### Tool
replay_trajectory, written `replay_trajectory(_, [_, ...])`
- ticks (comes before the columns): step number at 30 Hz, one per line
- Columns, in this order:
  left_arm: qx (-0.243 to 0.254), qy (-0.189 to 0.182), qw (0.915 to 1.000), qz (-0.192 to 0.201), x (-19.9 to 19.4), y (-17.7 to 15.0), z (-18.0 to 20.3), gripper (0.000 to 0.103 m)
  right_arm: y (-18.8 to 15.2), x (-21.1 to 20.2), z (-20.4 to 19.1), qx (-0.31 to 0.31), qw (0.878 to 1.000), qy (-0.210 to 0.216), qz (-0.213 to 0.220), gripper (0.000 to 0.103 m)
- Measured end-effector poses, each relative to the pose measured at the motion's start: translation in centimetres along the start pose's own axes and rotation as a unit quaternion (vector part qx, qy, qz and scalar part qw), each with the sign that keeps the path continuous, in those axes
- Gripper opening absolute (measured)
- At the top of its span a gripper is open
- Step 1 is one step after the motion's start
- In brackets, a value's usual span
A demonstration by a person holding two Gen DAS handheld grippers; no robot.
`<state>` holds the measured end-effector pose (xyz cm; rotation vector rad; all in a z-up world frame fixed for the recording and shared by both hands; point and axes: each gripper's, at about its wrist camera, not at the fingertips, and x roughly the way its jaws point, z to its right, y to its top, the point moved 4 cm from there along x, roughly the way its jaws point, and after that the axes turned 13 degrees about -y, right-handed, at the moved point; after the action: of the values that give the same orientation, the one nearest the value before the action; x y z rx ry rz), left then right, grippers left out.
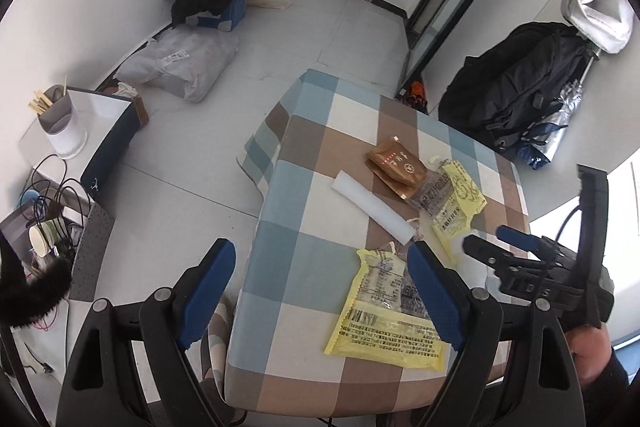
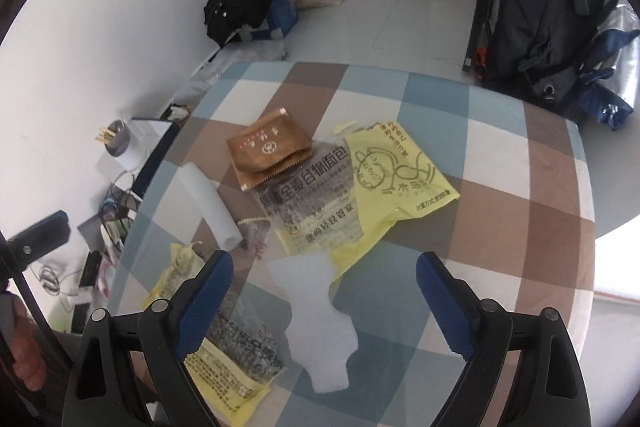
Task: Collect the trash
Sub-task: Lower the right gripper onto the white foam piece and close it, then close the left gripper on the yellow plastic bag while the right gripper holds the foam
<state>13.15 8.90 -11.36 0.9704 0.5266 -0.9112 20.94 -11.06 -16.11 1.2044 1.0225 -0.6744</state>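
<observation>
Left wrist view
Left gripper (image 1: 322, 297): jaws wide apart, nothing between the pads, low in the frame over the near edge of the counter (image 1: 312, 187).
Right gripper (image 1: 488, 243): at the right edge, seen side-on above the counter; jaw state cannot be told from here.
Near yellow wrapper (image 1: 384, 311): flat on the checked cloth at lower centre, partly behind the right blue pad.
White foam sheet (image 1: 372, 205): rolled, lying diagonally at mid-frame.
Brown packet (image 1: 396, 165): above the roll, resting on a second yellow bread bag (image 1: 456, 203).

Right wrist view
Right gripper (image 2: 324, 301): jaws wide, empty, at the bottom of the frame.
Torn white foam piece (image 2: 320, 327): on the counter between the two pads, untouched.
Near yellow wrapper (image 2: 228, 359): lower left, under the left pad.
Yellow bread bag (image 2: 372, 187): centre, brown packet (image 2: 268, 147) overlapping its upper left corner.
Rolled foam sheet (image 2: 208, 203): left of the bag.
Left gripper (image 2: 40, 235): one blue-tipped finger at the left edge.
</observation>
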Motion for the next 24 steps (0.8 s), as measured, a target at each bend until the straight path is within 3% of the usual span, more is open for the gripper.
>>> replay_trajectory(3, [0.009,0.002,0.9999,-0.006,0.2,-0.2,-0.1,0.086,0.0,0.2,-0.7,-0.019,1.0,-0.006,0.002,0.09])
replay_trajectory(7, [-0.005,0.003,0.9997,-0.022,0.8,-0.5,-0.9,0.086,0.0,0.3,-1.5,-0.04,0.999,-0.014,0.007,0.08])
replay_trajectory(12, [-0.008,0.002,0.9996,-0.028,0.9,-1.0,-1.1,0.086,-0.3,0.9,-2.3,-0.061,0.998,-0.018,0.0,0.056])
replay_trajectory(14, [-0.001,0.007,0.9995,-0.03,1.0,-1.3,-1.1,0.086,-0.4,0.8,-2.4,-0.069,0.997,-0.016,0.001,0.038])
replay_trajectory(15, [0.0,0.007,0.9994,-0.033,1.0,-1.4,-1.1,0.086,-0.4,0.7,-2.4,-0.071,0.997,-0.015,0.002,0.035])
replay_trajectory(24, [0.032,-0.01,0.9961,-0.081,3.0,-3.0,-0.2,0.086,-0.7,-1.1,-0.6,-0.06,0.998,-0.01,0.026,0.035])
